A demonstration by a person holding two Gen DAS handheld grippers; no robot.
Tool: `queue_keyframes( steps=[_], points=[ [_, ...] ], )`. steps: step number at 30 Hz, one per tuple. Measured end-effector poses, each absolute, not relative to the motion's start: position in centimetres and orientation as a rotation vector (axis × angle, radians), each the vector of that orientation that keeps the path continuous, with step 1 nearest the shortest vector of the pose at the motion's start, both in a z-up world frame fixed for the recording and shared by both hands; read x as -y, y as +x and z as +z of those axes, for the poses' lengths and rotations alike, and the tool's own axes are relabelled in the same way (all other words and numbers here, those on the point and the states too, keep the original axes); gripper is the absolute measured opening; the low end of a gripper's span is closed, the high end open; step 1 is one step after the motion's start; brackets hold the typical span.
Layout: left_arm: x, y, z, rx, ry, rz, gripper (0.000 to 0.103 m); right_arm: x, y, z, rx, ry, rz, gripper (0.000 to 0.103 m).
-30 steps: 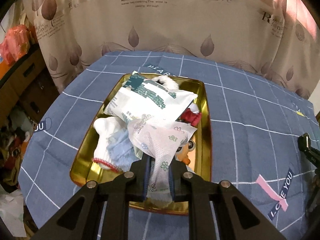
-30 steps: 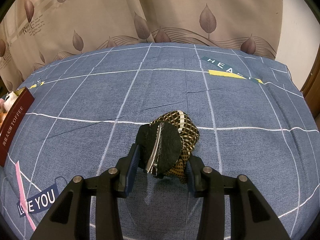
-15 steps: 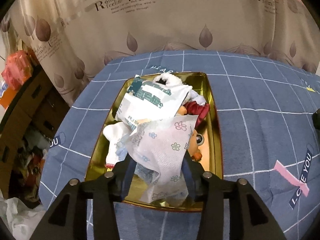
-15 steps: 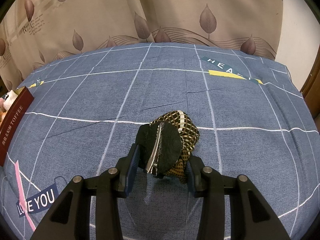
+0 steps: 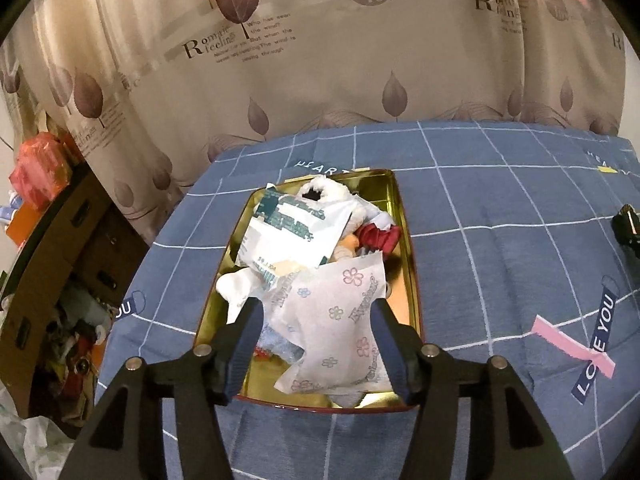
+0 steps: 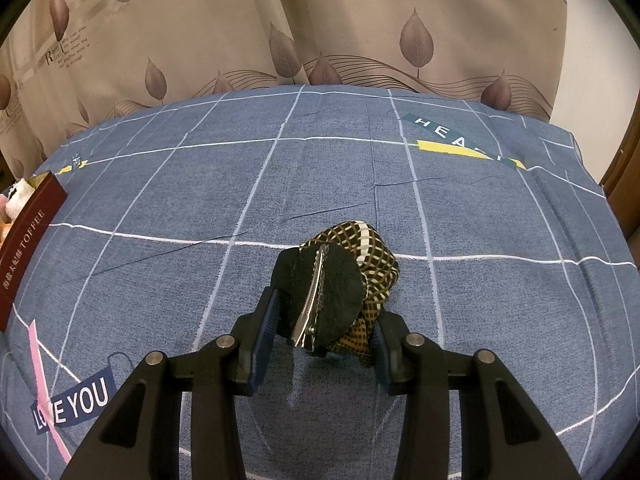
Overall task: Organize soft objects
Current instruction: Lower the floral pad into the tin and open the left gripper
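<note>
A gold tin tray [image 5: 409,248] on the blue bedspread is piled with soft things. On top lies a white flower-print packet [image 5: 336,312], behind it a white-and-green tissue pack [image 5: 292,232], a white sock [image 5: 236,284] and a red cloth [image 5: 378,236]. My left gripper [image 5: 316,344] hovers over the tray's near end, its jaws opening; the flowered packet lies between the fingers, free of the pads. My right gripper [image 6: 322,340] is shut on a checked black-and-yellow hair clip [image 6: 332,280] just above the bedspread.
The tin's dark red side [image 6: 28,240] shows at the left edge of the right wrist view. A leaf-print curtain [image 5: 320,60] hangs behind the bed. Cluttered brown shelves [image 5: 52,264] and a plastic bag stand left of the bed.
The left jaws have opened and let go of the flowered packet, which now rests in the tray; that gripper drew back and rolled a little. The right gripper and hair clip have not moved.
</note>
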State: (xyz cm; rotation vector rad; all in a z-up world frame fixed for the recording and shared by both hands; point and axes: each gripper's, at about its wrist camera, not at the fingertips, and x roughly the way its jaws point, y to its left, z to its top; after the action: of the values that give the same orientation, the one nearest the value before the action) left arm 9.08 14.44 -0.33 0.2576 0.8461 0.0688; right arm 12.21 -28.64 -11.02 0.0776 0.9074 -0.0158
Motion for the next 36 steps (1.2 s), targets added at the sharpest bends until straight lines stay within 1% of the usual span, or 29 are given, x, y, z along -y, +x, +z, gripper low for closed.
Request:
queue_keyframes(
  steps=[12,21,27,31,36],
  points=[
    [-17.8,7.5,1.6,-0.764,0.169,0.184,0.057,28.8,12.2,-11.0,-0.908,0.076,-0.017,0.040],
    [-21.3,6.1,0.7,-0.748,0.061,0.285,0.057,28.9,12.3,-11.0,-0.908,0.076,-0.016,0.040],
    [-21.8,5.5,-0.1,-0.728,0.099,0.346,0.057,29.5,12.3,-10.9,-0.901,0.077,-0.026,0.027],
    [-22.4,5.5,-0.5,-0.740,0.078,0.345,0.057,29.2,12.4,-10.9,-0.899,0.051,-0.030,0.023],
    [-23.0,5.4,-0.4,-0.738,0.059,0.355,0.057,28.4,12.3,-10.7,-0.906,0.029,-0.039,0.021]
  ],
)
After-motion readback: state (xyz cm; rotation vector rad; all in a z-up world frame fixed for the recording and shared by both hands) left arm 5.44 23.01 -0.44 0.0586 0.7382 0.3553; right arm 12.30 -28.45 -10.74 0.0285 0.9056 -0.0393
